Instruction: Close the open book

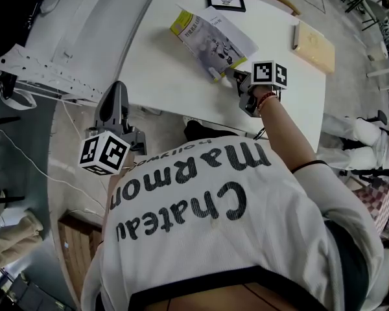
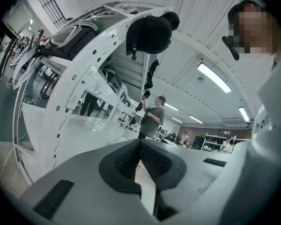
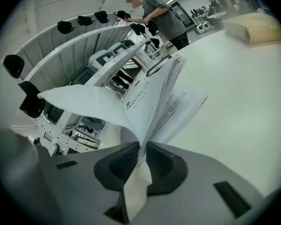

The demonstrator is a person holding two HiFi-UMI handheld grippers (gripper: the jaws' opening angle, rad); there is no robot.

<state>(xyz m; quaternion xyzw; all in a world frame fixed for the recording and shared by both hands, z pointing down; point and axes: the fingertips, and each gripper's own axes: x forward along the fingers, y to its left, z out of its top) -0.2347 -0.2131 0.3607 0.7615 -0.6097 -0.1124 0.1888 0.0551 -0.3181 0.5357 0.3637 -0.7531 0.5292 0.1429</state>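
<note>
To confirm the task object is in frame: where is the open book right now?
Head view, upper centre: the book lies on the white table, below the framed picture, left of the wooden block, its pages pinched by the right gripper.

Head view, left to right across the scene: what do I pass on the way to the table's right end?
In order: left gripper → open book → right gripper, pinching the book's near edge → tan block.
</note>
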